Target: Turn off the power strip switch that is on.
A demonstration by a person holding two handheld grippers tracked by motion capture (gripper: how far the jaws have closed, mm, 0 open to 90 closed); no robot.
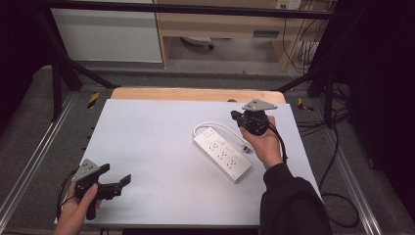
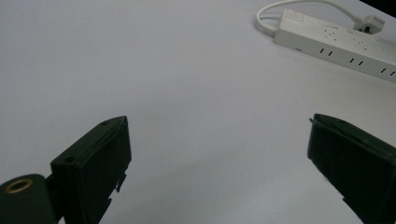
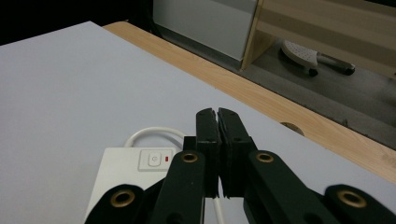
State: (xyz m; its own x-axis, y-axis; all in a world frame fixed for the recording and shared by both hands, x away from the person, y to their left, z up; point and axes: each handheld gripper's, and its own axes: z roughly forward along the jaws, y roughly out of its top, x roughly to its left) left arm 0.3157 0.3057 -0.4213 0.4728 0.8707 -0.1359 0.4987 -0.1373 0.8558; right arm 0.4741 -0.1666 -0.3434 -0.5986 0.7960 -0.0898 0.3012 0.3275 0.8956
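Jaws of the right gripper [image 3: 218,122] are pressing flat against each other with nothing between them, hovering just above the switch end of the white power strip [image 1: 222,152]. In the right gripper view the strip's rocker switch [image 3: 156,160] is sitting just left of the closed tips, its small red mark showing, and the white cable [image 3: 152,132] is looping out from that end.

Over at the near left corner, the left gripper [image 1: 113,181] is resting with its jaws spread wide and empty, well apart from the strip; in its own view the strip is lying far off at the upper right.

The strip is lying slantwise on the right half of the white table top [image 1: 147,147], its plug [image 1: 247,147] just beside its far long side, near the person's right hand [image 1: 264,142].

Judging by the closed tips held near the switch, the person is probably lining up to press it. The next move is calling for a small shift toward the rocker and a short, firm downward push, with the strip likely to slide if the push comes in at an angle.
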